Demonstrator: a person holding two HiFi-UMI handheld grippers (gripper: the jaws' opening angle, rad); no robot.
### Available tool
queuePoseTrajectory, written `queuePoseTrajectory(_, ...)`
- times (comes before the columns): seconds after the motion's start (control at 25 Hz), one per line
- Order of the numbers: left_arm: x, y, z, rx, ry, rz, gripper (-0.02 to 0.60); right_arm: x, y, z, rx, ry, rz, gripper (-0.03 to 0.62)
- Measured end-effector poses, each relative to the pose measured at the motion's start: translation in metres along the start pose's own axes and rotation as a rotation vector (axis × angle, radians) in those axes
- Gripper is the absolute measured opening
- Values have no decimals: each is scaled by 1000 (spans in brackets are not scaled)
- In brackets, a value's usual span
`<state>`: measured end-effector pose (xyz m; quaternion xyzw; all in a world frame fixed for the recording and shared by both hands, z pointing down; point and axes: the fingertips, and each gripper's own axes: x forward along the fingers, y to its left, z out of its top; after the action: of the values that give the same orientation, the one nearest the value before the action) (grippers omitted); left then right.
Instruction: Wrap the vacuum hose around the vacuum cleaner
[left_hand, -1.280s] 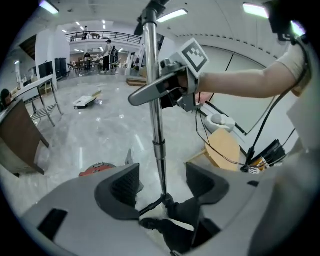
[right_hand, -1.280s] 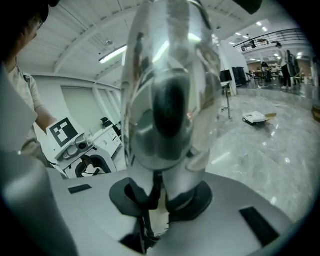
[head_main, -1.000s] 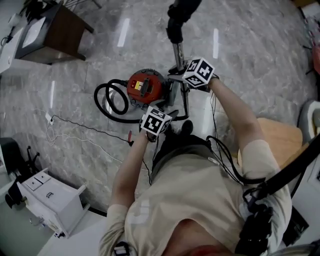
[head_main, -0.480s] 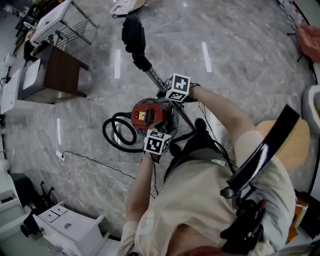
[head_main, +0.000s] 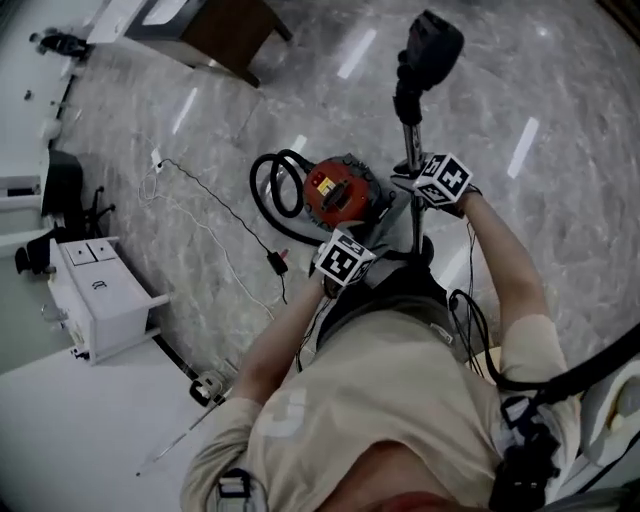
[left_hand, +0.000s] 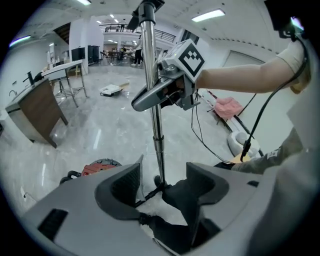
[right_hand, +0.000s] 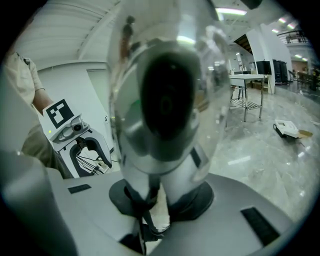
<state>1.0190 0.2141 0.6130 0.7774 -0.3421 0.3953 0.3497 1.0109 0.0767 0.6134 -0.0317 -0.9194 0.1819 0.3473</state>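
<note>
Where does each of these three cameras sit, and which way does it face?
Head view: on the person's head, facing steeply down at the vacuum cleaner; torso, left arm, right arm show.
Left gripper view: on the left gripper, looking along its open jaws at the wand; the right forearm shows.
Right gripper view: on the right gripper, clamped on the wand; a sleeve shows.
Shared: the wand, in all three.
</note>
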Motion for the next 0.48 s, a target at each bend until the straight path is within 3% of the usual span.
queuePoseTrajectory(0.24, -6, 10, 14, -170, -60, 108, 296, -10, -26, 11, -79, 63, 80, 58)
queuePoseTrajectory(0.48, -8, 16, -4, -256, -79, 134, 296, -6, -32, 28, -149, 111, 121, 63)
